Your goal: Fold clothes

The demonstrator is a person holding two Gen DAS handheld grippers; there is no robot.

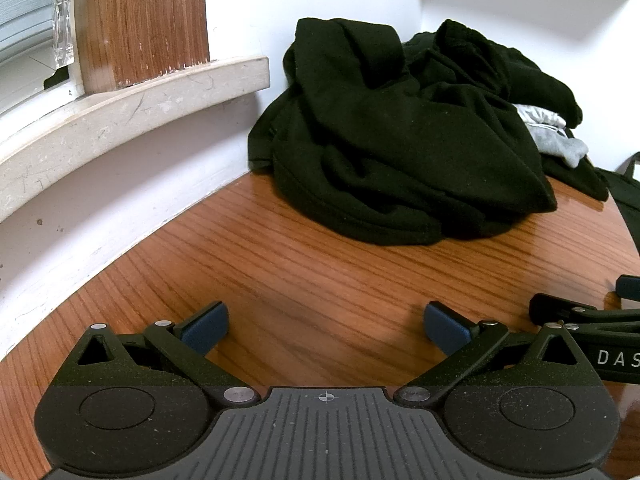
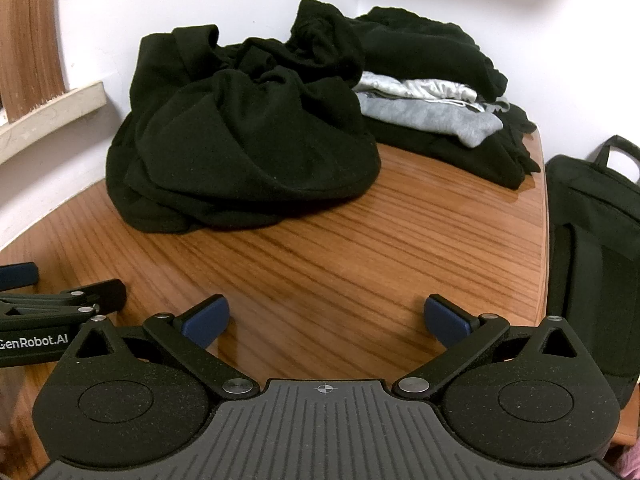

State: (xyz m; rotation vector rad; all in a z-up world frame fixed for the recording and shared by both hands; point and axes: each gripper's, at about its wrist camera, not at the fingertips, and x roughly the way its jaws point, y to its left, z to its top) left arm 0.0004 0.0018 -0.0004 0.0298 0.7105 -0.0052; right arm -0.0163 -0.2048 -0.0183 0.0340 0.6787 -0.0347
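Observation:
A crumpled black garment (image 1: 400, 148) (image 2: 244, 148) lies heaped at the far side of the wooden table (image 1: 320, 280) (image 2: 360, 248), against the wall. Behind it to the right sits a stack of folded clothes (image 2: 436, 92), black and grey, whose grey edge (image 1: 552, 136) shows in the left wrist view. My left gripper (image 1: 326, 326) hovers open over bare table, well short of the heap, with nothing between its blue pads. My right gripper (image 2: 326, 320) is open and empty too, beside the left one. Each gripper shows at the other view's edge.
A white wall and a stone window ledge (image 1: 120, 116) with a wooden frame (image 1: 144, 20) border the table on the left. A black bag (image 2: 596, 240) stands off the table's right edge. Bare wood lies between the grippers and the heap.

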